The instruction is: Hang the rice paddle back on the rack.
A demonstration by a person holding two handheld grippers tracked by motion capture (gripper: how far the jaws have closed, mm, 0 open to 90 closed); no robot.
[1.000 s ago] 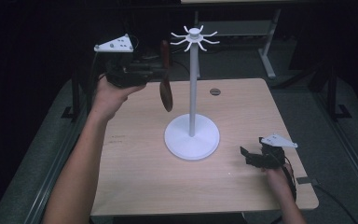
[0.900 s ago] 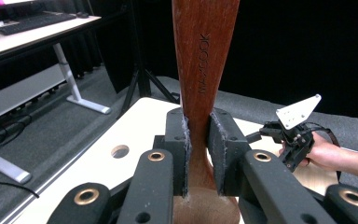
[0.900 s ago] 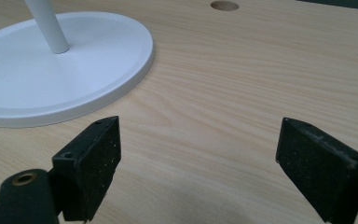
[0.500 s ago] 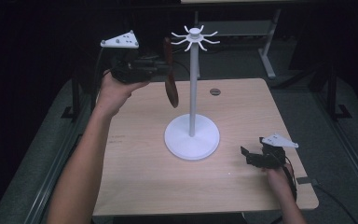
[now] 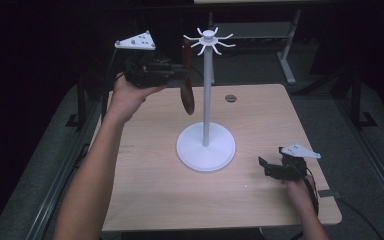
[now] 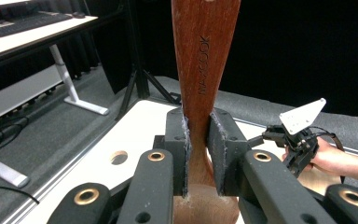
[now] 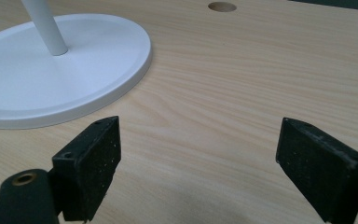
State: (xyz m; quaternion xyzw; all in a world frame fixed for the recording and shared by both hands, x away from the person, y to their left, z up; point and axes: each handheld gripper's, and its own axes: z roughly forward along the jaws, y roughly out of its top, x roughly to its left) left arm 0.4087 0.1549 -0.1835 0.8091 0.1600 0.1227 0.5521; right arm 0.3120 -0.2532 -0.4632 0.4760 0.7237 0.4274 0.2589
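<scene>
Higher now, wooden spoon (image 5: 186, 85) clamped upright in left hand-held gripper (image 5: 177, 75).

- The white stand (image 5: 206, 147) rises from the middle of the worktop (image 5: 150, 195); its round base and thin pole block a straight pass across the centre.
- Its hooks (image 5: 209, 40) spread at the top, just beside the wooden spoon (image 5: 186, 75) held up by the left gripper (image 5: 182, 75).
- The near left of the worktop lies bare under the raised forearm.
- The right gripper (image 5: 267, 167) rests near the base, bare wood between its spread fingers (image 7: 93, 163).
</scene>
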